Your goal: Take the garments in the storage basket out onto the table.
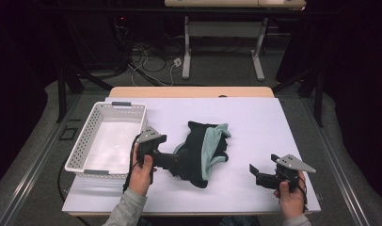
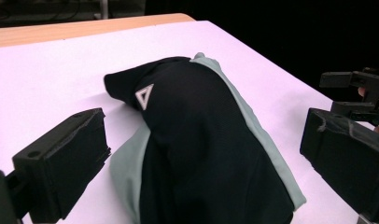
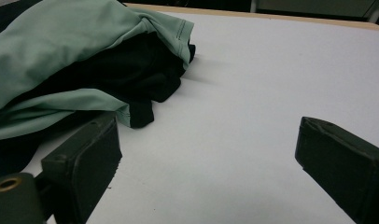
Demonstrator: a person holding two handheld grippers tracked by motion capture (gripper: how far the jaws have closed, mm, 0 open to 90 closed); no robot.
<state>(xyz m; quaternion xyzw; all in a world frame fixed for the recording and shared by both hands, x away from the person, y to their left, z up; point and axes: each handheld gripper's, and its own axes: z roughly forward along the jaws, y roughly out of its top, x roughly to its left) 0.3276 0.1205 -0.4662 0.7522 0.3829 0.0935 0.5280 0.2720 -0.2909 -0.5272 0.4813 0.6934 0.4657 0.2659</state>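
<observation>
A crumpled black and pale-green garment (image 1: 204,143) lies in the middle of the white table (image 1: 259,117). My left gripper (image 1: 182,165) is open, and its jaws reach the garment's lower left edge. In the left gripper view, the garment (image 2: 197,107), which has a small white triangle logo (image 2: 144,96), bulges up between the spread jaws of my left gripper (image 2: 204,154). My right gripper (image 1: 264,165) is open near the table's front right, a short way from the cloth. In the right gripper view, the garment (image 3: 71,56) lies at the upper left, beyond the empty right gripper (image 3: 211,158).
A white perforated basket (image 1: 85,136), empty inside, stands on the table's left side beside my left hand. Bare table spreads right of the garment. The other gripper (image 2: 360,88) appears at the right edge of the left gripper view. Cables and desk legs (image 1: 187,52) stand beyond the far edge.
</observation>
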